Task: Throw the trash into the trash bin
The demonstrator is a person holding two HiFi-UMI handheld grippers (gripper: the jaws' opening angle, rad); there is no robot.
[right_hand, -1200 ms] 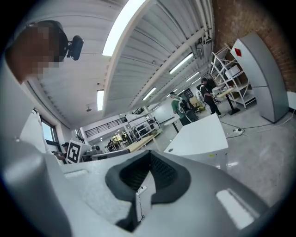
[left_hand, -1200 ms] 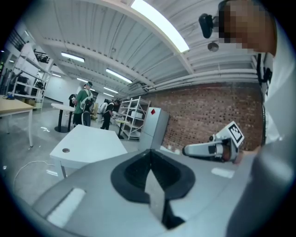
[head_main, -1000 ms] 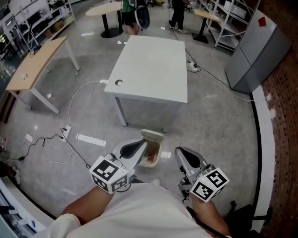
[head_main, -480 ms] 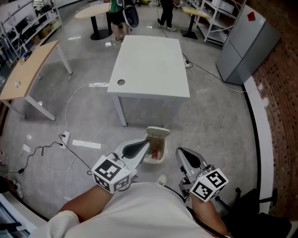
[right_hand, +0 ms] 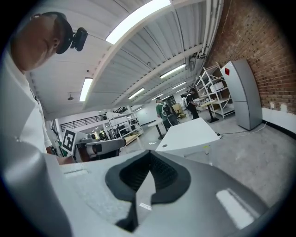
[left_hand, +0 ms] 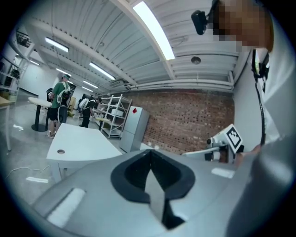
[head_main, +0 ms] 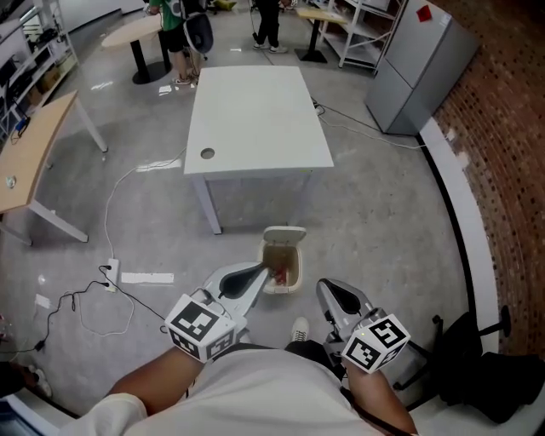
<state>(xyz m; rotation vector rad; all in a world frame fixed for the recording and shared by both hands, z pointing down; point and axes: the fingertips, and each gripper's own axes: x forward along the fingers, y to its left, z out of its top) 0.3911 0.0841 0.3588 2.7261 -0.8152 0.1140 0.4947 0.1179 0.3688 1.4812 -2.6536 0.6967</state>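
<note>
A small beige trash bin (head_main: 292, 278) stands on the concrete floor just in front of a white table (head_main: 255, 111), its lid (head_main: 284, 232) flipped up. Red and pale trash (head_main: 280, 274) lies inside. My left gripper (head_main: 261, 272) is shut and empty, and its tip overlaps the bin's near left rim in the head view. My right gripper (head_main: 327, 292) is also shut and empty, a little to the right of the bin and nearer to me. The left gripper view shows its jaws (left_hand: 149, 152) meeting with nothing between them, and so does the right gripper view (right_hand: 149, 155).
A wooden desk (head_main: 30, 162) stands at the left, with a power strip and cables (head_main: 111, 271) on the floor. A grey cabinet (head_main: 417, 60) and a brick wall are at the right. People (head_main: 179, 25) stand at the back. A black bag (head_main: 494, 375) lies near my right side.
Both grippers stayed shut and swung sideways with me. In the head view the table has slid left and the bin now shows a little farther from me.
</note>
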